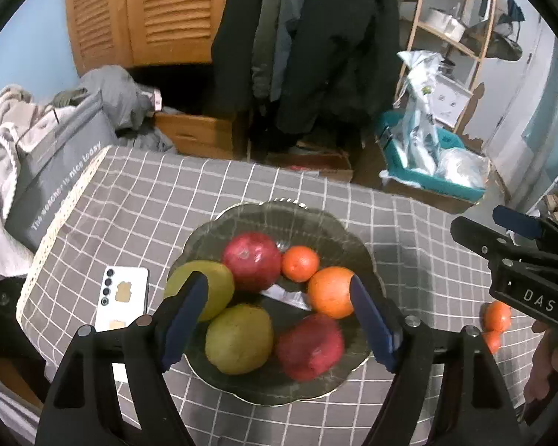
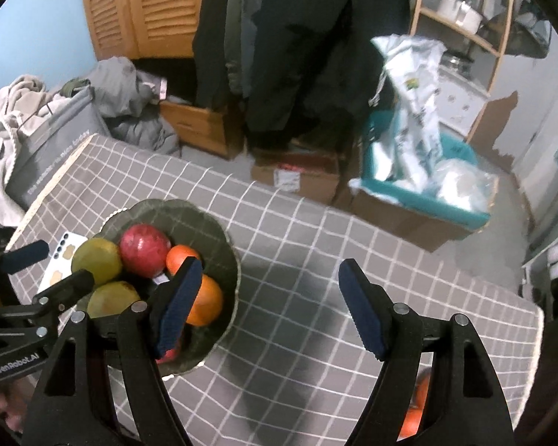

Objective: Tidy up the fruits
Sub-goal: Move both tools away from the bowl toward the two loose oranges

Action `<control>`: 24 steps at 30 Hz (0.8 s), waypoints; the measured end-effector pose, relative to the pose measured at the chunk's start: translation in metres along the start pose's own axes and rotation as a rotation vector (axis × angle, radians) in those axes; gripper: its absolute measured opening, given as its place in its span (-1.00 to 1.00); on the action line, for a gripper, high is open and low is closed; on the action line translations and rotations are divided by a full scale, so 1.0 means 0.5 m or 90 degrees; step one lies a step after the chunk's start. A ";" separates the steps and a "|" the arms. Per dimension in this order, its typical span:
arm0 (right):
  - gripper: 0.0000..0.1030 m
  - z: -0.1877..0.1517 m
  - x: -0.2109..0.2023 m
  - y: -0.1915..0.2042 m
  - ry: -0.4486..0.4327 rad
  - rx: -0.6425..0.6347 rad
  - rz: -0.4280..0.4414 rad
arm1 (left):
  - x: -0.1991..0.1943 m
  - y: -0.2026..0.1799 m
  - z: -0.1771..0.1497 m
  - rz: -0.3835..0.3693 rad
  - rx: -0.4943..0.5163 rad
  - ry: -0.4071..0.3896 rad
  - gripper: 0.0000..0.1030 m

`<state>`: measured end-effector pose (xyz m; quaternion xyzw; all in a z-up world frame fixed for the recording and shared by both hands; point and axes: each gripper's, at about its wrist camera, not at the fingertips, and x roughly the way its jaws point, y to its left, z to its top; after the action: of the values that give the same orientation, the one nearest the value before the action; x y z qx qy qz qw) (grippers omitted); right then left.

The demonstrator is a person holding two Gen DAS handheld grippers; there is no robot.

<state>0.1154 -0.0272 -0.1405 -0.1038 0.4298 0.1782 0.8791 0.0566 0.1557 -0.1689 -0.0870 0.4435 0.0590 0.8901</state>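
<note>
1. Fruits sit in a dark scalloped bowl (image 1: pixel 279 210) on the grey checked tablecloth (image 1: pixel 160 193): two red apples (image 1: pixel 251 265), two green pears (image 1: pixel 239 339), a large orange (image 1: pixel 330 291) and a small tangerine (image 1: pixel 300 263).
2. Two more tangerines (image 1: pixel 497 316) lie on the cloth, right of the bowl.
3. Left gripper (image 1: pixel 279 319) hovers over the bowl, fingers spread wide, holding nothing.
4. Right gripper (image 2: pixel 268 306) hangs above bare cloth beside the bowl, likewise spread and empty.
5. Readable writing: "DAS" on the right gripper, "GenRobot.AI" on the left, "The weather is nice today" on a grey bag (image 1: pixel 55 171).
</note>
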 end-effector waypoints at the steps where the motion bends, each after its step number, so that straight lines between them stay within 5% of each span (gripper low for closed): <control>1: 0.49 0.000 -0.008 -0.004 -0.004 0.001 -0.003 | -0.006 -0.003 0.001 -0.003 0.002 -0.005 0.57; 24: 0.58 -0.050 -0.212 -0.134 -0.088 0.052 -0.079 | -0.134 -0.169 0.023 -0.058 0.088 -0.091 0.92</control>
<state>0.0641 -0.1206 -0.0698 -0.0814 0.3676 0.1126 0.9196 0.0405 0.0735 -0.0999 -0.0407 0.3777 -0.0060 0.9250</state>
